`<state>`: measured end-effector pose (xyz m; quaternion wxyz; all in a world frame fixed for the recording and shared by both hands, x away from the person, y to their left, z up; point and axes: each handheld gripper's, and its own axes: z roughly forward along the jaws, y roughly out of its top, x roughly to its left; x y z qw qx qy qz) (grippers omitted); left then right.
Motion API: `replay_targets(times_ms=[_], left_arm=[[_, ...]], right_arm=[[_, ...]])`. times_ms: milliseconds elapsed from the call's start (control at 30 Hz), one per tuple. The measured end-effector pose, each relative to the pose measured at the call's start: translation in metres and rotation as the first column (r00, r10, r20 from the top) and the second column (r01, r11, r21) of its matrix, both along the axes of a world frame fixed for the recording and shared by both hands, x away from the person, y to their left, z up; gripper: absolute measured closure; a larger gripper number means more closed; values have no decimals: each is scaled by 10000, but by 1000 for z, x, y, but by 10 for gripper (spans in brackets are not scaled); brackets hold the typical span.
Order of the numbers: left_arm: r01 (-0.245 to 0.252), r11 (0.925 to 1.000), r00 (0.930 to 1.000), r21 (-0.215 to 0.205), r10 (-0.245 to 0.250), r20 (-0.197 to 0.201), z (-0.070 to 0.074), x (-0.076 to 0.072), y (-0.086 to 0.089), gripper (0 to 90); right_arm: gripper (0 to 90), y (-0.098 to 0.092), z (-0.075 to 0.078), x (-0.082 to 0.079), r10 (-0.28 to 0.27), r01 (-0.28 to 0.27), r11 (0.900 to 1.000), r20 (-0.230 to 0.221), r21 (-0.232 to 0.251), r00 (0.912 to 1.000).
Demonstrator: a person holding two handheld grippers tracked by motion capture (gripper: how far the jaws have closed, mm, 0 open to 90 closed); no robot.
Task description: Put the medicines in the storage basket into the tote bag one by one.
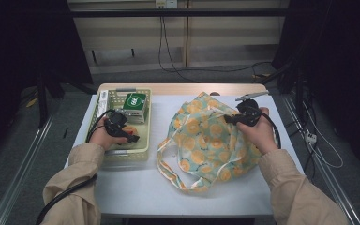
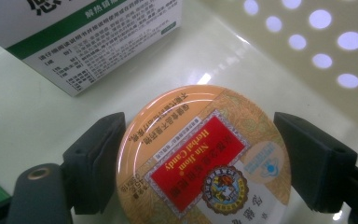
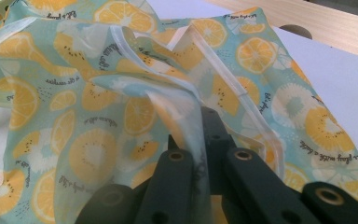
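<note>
A round orange candy tin [image 2: 200,158] with a red label lies flat on the floor of a pale yellow basket [image 1: 122,154] at the table's left. My left gripper [image 2: 198,154] reaches down into the basket [image 2: 37,116], and its two black pads [image 2: 98,158] touch opposite sides of the tin. From above, the left gripper [image 1: 129,137] covers most of the tin [image 1: 130,130]. On the right lies a light blue cloth bag [image 1: 206,140] printed with orange slices. My right gripper [image 1: 228,119] is shut on the bag's rim. In the right gripper view a fold of the bag [image 3: 98,149] is pinched between the jaws of the right gripper [image 3: 200,126].
A white and green box [image 1: 135,107] stands at the far end of the basket, just beyond the tin, and the same box [image 2: 84,42] shows close up. The bag's handles [image 1: 168,159] trail toward the near side. The wooden table edge [image 1: 183,88] runs along the back.
</note>
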<state>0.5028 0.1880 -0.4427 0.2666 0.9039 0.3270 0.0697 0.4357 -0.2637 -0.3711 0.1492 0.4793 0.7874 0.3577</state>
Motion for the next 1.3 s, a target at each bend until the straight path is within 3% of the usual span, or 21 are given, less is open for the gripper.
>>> replay_targets(times_ms=[100, 200, 267, 433, 600, 700, 800, 900, 1000, 1067, 1167, 1300], left_arm=[[-176, 9998, 9998, -59, 176, -20, 2, 0, -1, 207], [-355, 9970, 9992, -685, 367, 166, 9, 1, 1, 208], [-501, 9932, 9979, -1050, 541, 360, 16, 1, -2, 209], [-409, 9909, 9968, -1283, 493, 628, 43, 0, -12, 209], [-74, 9792, 9957, -2029, 259, 888, 78, -5, -29, 209], [311, 9636, 9944, -2657, -29, 1057, 96, -12, -45, 209], [811, 9530, 9924, -2917, -499, 1127, 107, -21, -65, 210], [1504, 9443, 9843, -2928, -1154, 1336, 112, -33, -89, 209], [2208, 9295, 9712, -2956, -1816, 1544, 115, -47, -112, 209], [2609, 9158, 9619, -3054, -2200, 1622, 115, -55, -127, 209], [3020, 9011, 9518, -3111, -2668, 1510, 110, -66, -146, 209], [3372, 8958, 9409, -2895, -3102, 1361, 97, -71, -166, 209]], right_arm=[[900, -1, 0, -1, -14, 14, 10000, 17, 20, 10000], [900, -3, 0, -2, -47, 47, 10000, 20, 43, 10000], [900, -3, 0, -2, -41, 41, 10000, 11, 88, 10000], [900, -1, 1, -1, -9, 9, 9999, 2, 124, 10000], [900, 1, 2, 0, 14, -14, 9999, 50, 124, 10000], [900, 0, 3, 0, -12, 11, 9998, 71, 211, 10000], [900, -1, 4, 0, -111, 108, 9996, 98, 273, 9999], [900, -2, 5, 1, -211, 208, 9995, 114, 258, 9997], [900, -1, 6, 2, -244, 240, 9992, 132, 324, 9996], [900, 0, 6, 3, -203, 198, 9992, 133, 337, 9997], [900, 2, 7, 3, -149, 145, 9994, 136, 313, 9998], [900, 5, 6, 3, -81, 77, 9995, 119, 314, 9999]])
